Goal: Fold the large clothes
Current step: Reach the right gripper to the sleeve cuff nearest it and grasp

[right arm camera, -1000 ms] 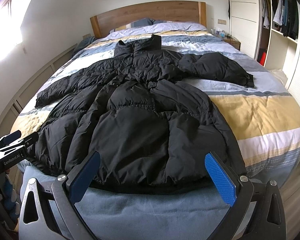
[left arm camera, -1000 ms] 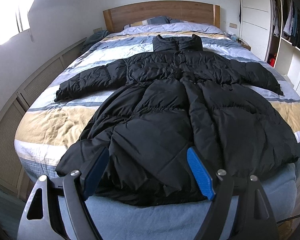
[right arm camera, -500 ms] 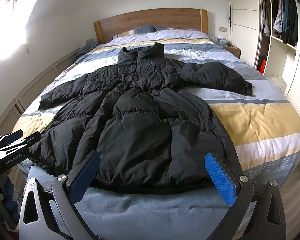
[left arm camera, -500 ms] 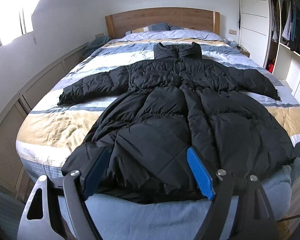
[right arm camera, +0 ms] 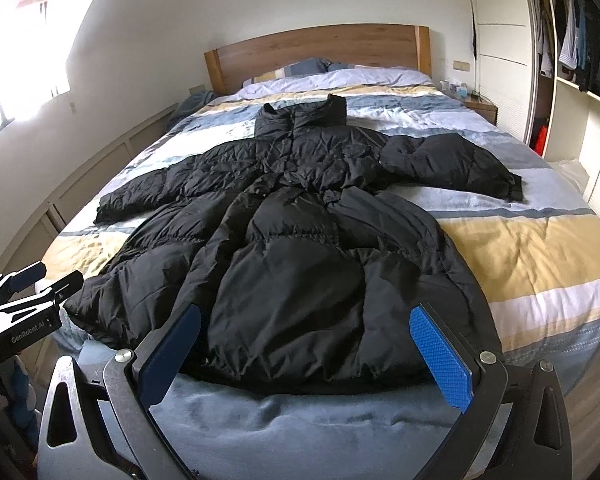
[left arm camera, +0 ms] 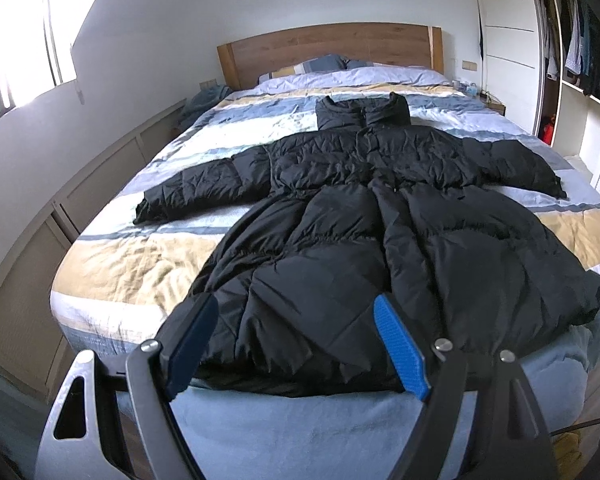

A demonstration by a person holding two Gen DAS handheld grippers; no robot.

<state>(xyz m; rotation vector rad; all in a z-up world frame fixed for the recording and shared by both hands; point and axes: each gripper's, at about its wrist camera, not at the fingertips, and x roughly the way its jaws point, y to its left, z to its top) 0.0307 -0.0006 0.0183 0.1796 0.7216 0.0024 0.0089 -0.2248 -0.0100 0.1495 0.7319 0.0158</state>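
A long black puffer coat [left arm camera: 380, 216] [right arm camera: 300, 248] lies flat on the striped bed, collar toward the headboard, both sleeves spread out, hem at the foot end. My left gripper [left arm camera: 296, 308] hangs open in front of the hem's left half, nothing between its blue pads. My right gripper [right arm camera: 306, 320] is open too, wide apart before the hem's right half, holding nothing. The left gripper [right arm camera: 28, 296] also shows at the left edge of the right wrist view. Neither gripper touches the coat.
The bed [left arm camera: 132, 256] has a blue, white and yellow striped cover and a wooden headboard [left arm camera: 332, 48]. A low panelled wall ledge [left arm camera: 72, 188] runs along the left. An open wardrobe [right arm camera: 572, 52] with hanging clothes and a nightstand [right arm camera: 480, 106] stand on the right.
Both cameras have pulled back and tilted up a little, so the coat sits lower and farther in view. The coat has not moved; both grippers stay open.
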